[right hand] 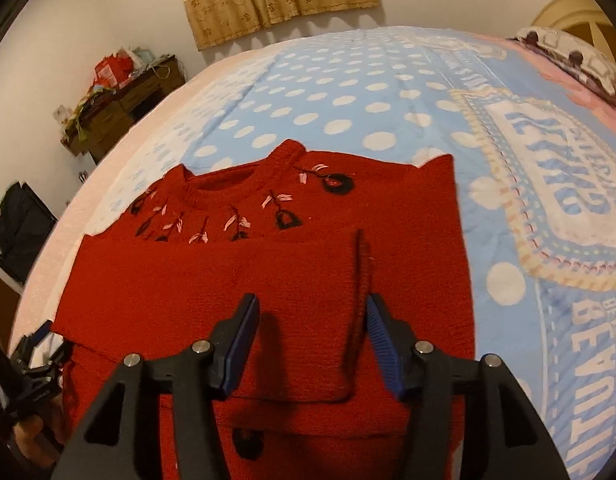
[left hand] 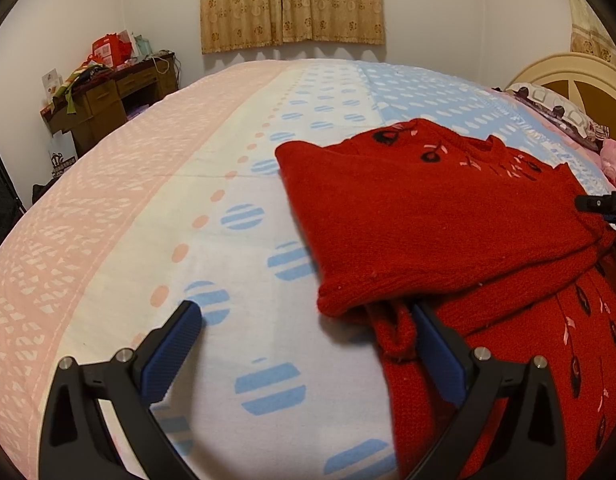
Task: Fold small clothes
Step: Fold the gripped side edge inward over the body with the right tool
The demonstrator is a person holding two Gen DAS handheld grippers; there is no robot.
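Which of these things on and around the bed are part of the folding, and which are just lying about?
Part of the job:
- red sweater, sleeves folded across it
- left tongs, open at its edge
- right tongs, open above it
- bedspread underneath

Just lying about:
- pillow
- cluttered desk
- curtains
- headboard

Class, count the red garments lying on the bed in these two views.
1: a red sweater lies partly folded on the blue-and-pink bedspread, in front of both grippers. Others could be out of frame.
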